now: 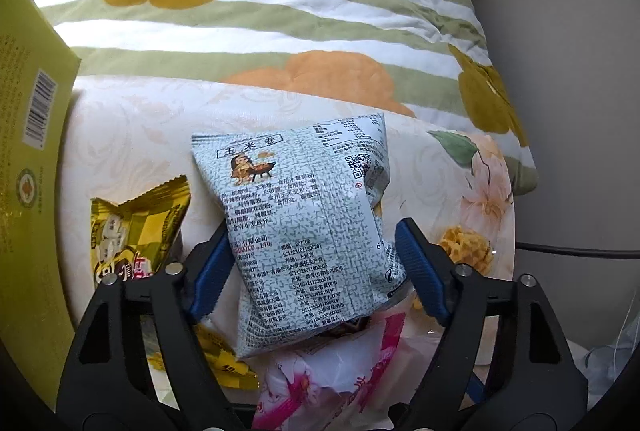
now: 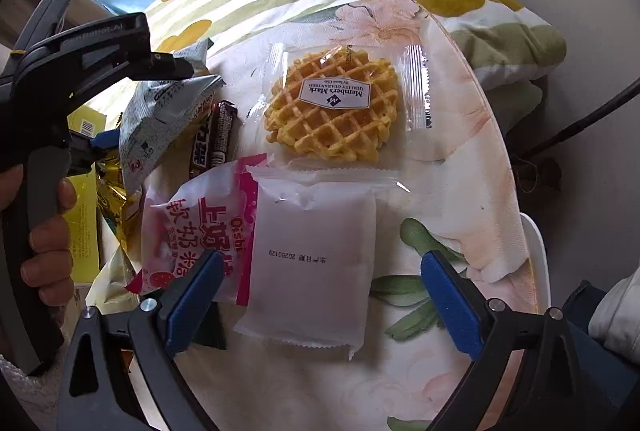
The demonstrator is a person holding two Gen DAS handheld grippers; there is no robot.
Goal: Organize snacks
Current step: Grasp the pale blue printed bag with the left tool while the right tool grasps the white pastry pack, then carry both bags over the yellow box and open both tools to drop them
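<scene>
My left gripper (image 1: 312, 255) is shut on a grey-green corn-roll snack bag (image 1: 304, 223), its blue pads pressing both sides; the bag is lifted over the other snacks. The same bag (image 2: 160, 123) and the left gripper body (image 2: 80, 55) show in the right wrist view at left. My right gripper (image 2: 320, 287) is open, its fingers on either side of a white sachet (image 2: 312, 271), not touching it. A pink Oishi bag (image 2: 192, 239) lies left of the sachet. A wrapped waffle (image 2: 332, 107) lies beyond it. A dark chocolate bar (image 2: 216, 135) lies beside the waffle.
The snacks lie on a cream flowered cloth (image 2: 460, 167). A gold snack bag (image 1: 132, 231) and a yellow-green box (image 1: 28, 159) are at the left. A striped flowered quilt (image 1: 256, 11) is bunched behind. A black cable (image 2: 580, 119) runs at the right.
</scene>
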